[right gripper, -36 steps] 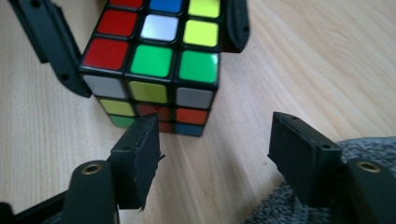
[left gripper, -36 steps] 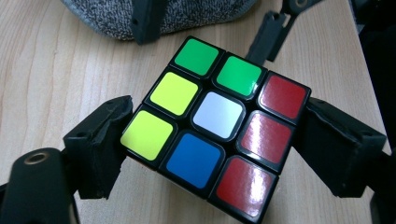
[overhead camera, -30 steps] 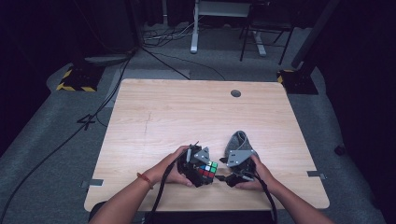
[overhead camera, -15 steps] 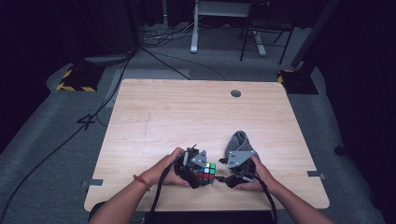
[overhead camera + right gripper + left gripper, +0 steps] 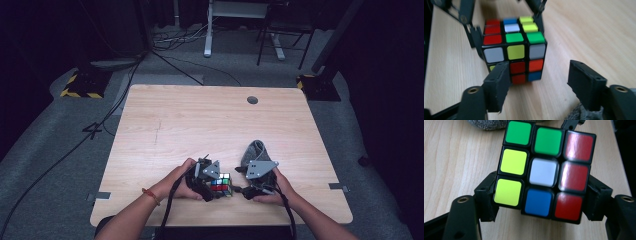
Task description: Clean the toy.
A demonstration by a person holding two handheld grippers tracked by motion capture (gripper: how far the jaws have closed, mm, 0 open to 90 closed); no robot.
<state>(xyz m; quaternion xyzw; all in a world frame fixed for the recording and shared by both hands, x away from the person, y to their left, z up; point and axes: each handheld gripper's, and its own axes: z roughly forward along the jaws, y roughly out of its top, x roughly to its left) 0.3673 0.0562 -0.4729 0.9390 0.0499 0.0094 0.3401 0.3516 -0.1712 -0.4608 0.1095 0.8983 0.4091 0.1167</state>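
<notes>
A person sits at a pale wooden bench (image 5: 200,125), one claw in each hand. One scrambled puzzle cube (image 5: 220,185) sits near the bench's front edge, at about six o'clock of the benchtop. The left claw (image 5: 212,187) has just been closing and now clamps the cube: in the left gripper view its two black jaws press the cube's (image 5: 544,170) lower sides, the left one on the yellow column, the right one on the red column. The right claw (image 5: 539,85) stands wide, holding nothing; the cube (image 5: 515,50) lies ahead of its jaws, and its left jaw overlaps the cube's near bottom corner, though contact cannot be told.

Risks, as a judgement: the left grip sits low on the cube, so a twist from the right claw could lever the cube out or tip it. If the right jaws close off-centre across two layers, the layers may jam rather than turn. The sock close by could snag a jaw.

Count: one cube, two claws, one crumpled grey sock (image 5: 255,150) at one o'clock from the cube, one bench.
</notes>
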